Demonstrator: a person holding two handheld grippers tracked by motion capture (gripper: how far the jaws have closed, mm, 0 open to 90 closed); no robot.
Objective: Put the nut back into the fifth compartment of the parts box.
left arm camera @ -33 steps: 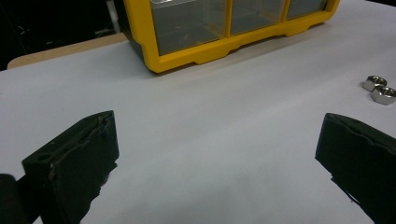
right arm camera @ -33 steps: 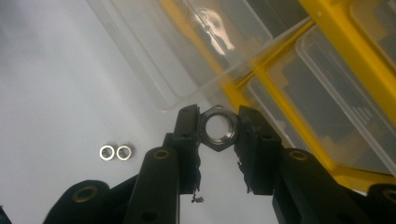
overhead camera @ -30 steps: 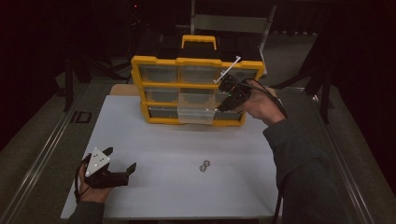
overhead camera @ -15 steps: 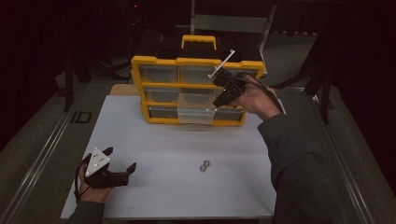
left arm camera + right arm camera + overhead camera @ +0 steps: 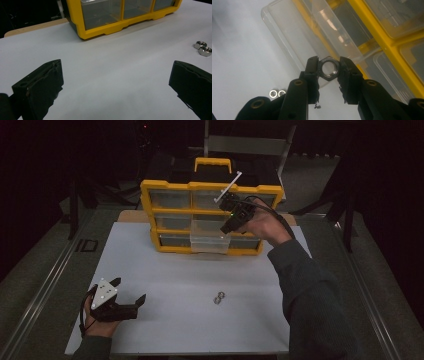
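Observation:
In the right gripper view my right gripper (image 5: 328, 68) is shut on a steel hex nut (image 5: 328, 68), held over the pulled-out clear drawer (image 5: 294, 37) of the yellow organizer. From above, that gripper (image 5: 228, 222) hangs just above the same open drawer (image 5: 209, 239) in the middle of the yellow organizer (image 5: 210, 215). Two more hex nuts (image 5: 218, 297) lie together on the white table; they also appear in the left gripper view as nuts (image 5: 203, 48) at far right. My left gripper (image 5: 129, 295) rests open near the table's front left corner, nothing between its jaws.
The organizer (image 5: 120, 17) stands at the back of the white table (image 5: 175, 270), with a yellow carry handle (image 5: 214, 165) on top. A thin white rod (image 5: 228, 186) sticks up from the right gripper. Dark floor surrounds the table.
My right gripper has shifted a little left and toward the organizer's middle, carrying the nut over the open drawer. The left gripper has stayed still.

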